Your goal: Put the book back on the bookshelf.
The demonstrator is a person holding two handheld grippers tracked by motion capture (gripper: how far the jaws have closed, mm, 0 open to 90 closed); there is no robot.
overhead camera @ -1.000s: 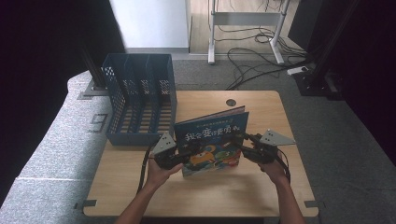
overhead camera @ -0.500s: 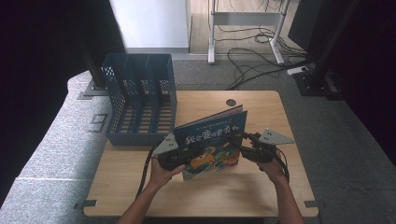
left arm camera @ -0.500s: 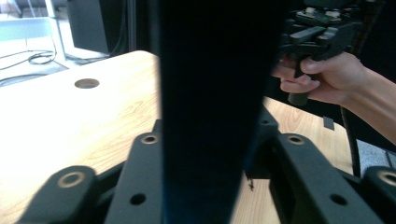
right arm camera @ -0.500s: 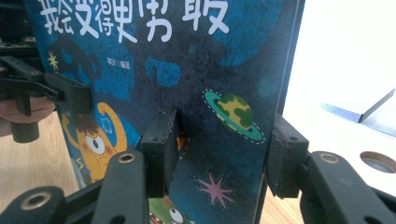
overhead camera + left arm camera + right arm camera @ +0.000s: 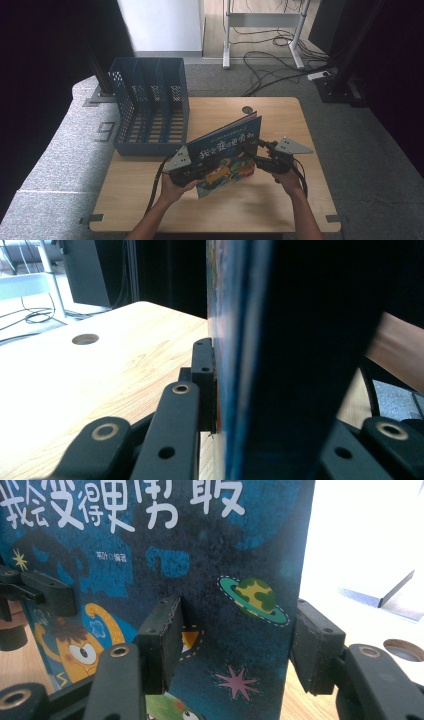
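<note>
A thin dark-blue picture book with white lettering and a cartoon cover point(image 5: 226, 152) is held on edge above the front of the pale wooden table point(image 5: 280, 210), its cover turned towards the person. Its long axis is seen to run across the table, rising from the lower left to the upper right. The left gripper point(image 5: 192, 172) is clamped on the book's left end, its jaws having just been closing with the book between them. The right gripper point(image 5: 260, 159) is seen at the book's right edge; its jaws have just been opening and stand apart, the edge between them, the pads clear of it. A blue perforated plastic file rack point(image 5: 150, 112) stands well apart at the table's back left.
</note>
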